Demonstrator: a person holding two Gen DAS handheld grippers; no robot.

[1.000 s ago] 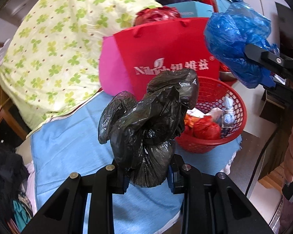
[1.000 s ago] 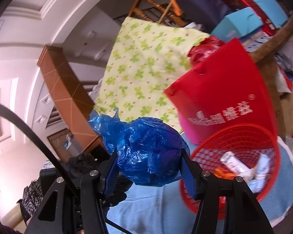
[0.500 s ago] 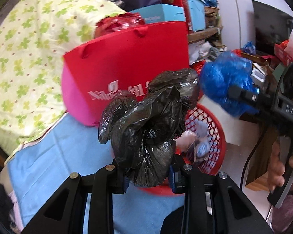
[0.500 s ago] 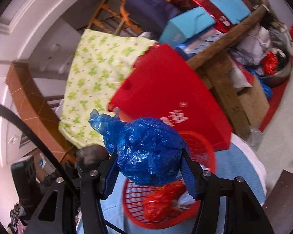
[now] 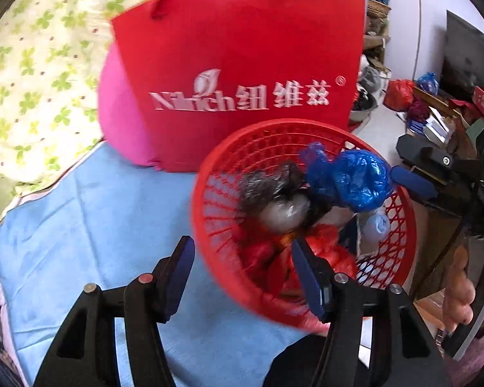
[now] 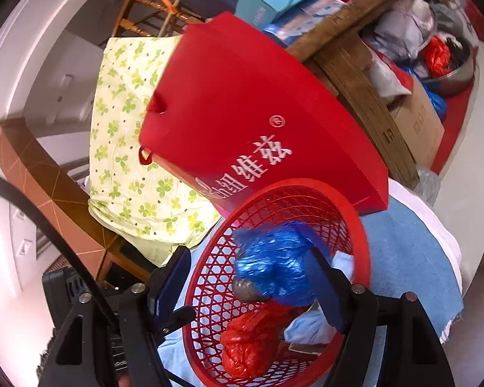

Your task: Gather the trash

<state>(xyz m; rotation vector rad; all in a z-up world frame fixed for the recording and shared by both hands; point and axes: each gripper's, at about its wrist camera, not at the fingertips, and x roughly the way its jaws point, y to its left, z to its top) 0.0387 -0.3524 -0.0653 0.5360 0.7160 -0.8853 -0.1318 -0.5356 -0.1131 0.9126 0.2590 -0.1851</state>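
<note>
A red mesh basket (image 5: 199,190) (image 6: 366,242) stands on a blue cloth and holds a crumpled red bag (image 6: 251,345) and pale wrappers. A black plastic bag (image 5: 271,183), blurred, lies loose inside it, free of my left gripper (image 5: 242,251), whose jaws are opening with nothing pressed between them over the basket's near rim. The blue plastic bag (image 5: 355,180) (image 6: 274,264) sits in the basket between the opening jaws of my right gripper (image 6: 248,267) (image 5: 409,166); it is against the right pad and not squeezed.
A red paper gift bag (image 5: 242,74) stands right behind the basket, a pink bundle (image 5: 119,109) beside it. A clover-print cloth (image 5: 32,80) covers the left. The blue cloth (image 5: 96,225) spreads in front. A person's hand (image 5: 461,287) holds the right gripper. Clutter and boxes (image 6: 416,122) fill the right.
Both grippers came down over the basket and opened. The black bag left the left jaws and the blue bag slipped from the right jaws into the basket.
</note>
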